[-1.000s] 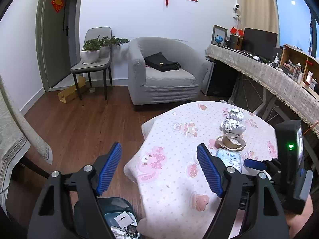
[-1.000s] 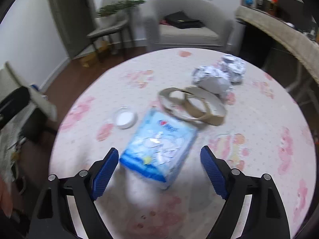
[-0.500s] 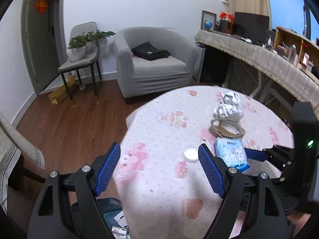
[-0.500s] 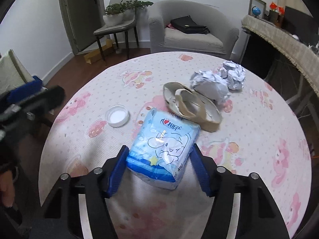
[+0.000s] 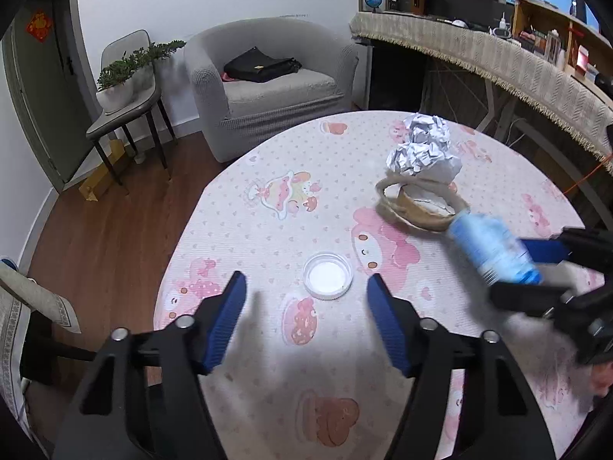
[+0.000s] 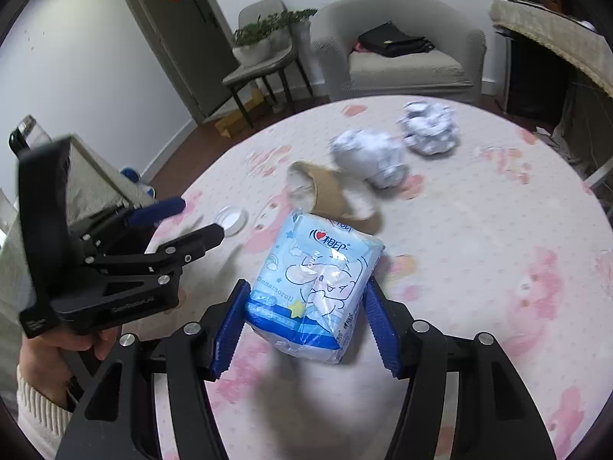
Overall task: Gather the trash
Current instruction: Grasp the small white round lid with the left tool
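Note:
A small white lid (image 5: 327, 276) lies on the pink tablecloth (image 5: 268, 214) just ahead of my left gripper (image 5: 306, 287). That gripper's jaws are closing and its pads touch nothing. My right gripper (image 6: 306, 293) is shut on a blue tissue pack (image 6: 318, 280), held slightly above the cloth. The left wrist view shows the pack (image 5: 494, 249) blurred at the right, in the right gripper (image 5: 513, 268). Behind it lie a brown paper ring (image 6: 329, 195) and two crumpled paper balls (image 6: 371, 157) (image 6: 431, 130). In the right wrist view the left gripper (image 6: 201, 218) hovers by the lid (image 6: 231, 218).
The round table's edge drops to a wooden floor (image 5: 107, 230) on the left. Beyond it stand a grey armchair (image 5: 268, 88) with a black bag, a chair (image 5: 122, 115) with a plant, and a long fringed desk (image 5: 498, 57) on the right.
My right gripper closed on the blue pack and carried it off its spot. My left gripper came in over the table, sank toward the white lid, and its jaws narrowed.

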Demonstrator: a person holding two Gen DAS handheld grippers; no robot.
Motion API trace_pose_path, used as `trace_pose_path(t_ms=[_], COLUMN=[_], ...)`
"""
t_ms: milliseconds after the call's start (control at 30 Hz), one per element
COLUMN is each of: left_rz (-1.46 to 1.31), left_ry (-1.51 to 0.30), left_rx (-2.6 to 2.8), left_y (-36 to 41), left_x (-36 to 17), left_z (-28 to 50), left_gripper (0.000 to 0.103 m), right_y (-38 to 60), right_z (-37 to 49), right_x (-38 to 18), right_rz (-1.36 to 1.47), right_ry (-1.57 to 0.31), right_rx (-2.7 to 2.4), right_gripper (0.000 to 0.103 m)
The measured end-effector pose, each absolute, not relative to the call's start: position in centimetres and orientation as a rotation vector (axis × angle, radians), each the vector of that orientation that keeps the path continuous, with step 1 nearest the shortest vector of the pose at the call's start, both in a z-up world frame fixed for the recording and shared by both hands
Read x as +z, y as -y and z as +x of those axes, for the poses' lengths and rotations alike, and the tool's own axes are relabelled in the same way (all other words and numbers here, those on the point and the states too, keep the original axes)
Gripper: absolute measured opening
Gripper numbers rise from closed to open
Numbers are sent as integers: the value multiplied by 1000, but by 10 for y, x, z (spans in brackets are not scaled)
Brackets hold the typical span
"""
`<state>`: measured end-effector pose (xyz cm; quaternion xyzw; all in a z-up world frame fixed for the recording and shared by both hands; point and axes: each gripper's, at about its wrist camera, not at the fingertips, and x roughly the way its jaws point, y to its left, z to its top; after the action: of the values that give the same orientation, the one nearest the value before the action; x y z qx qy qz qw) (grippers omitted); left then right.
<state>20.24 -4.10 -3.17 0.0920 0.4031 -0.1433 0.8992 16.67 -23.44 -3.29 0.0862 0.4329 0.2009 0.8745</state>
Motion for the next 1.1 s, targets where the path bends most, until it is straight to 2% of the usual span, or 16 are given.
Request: trace_pose_path(t_ms=[300,433,600,667,1100], left_rz=[197,191,153,146,77], left_ry=[-870,-883,-894,-891,-818], left_rx=[-303,-301,-310,-309,-252], left_y=[53,56,59,59,22], left_x=[-39,-42,-42,-42,-25], left_z=[211,214,216,215,191], left_gripper=[58,48,42,32,32], right_y=[245,247,249,248,208], right_z=[158,157,157,157,155], right_x=[-35,-35,-32,-30,-21], right_rz=[176,175,175,178,140], right_ry=[-916,-913,-904,-897,-882], right_rx=[455,468,473,475,494], right_gripper=[60,59,59,59,59])
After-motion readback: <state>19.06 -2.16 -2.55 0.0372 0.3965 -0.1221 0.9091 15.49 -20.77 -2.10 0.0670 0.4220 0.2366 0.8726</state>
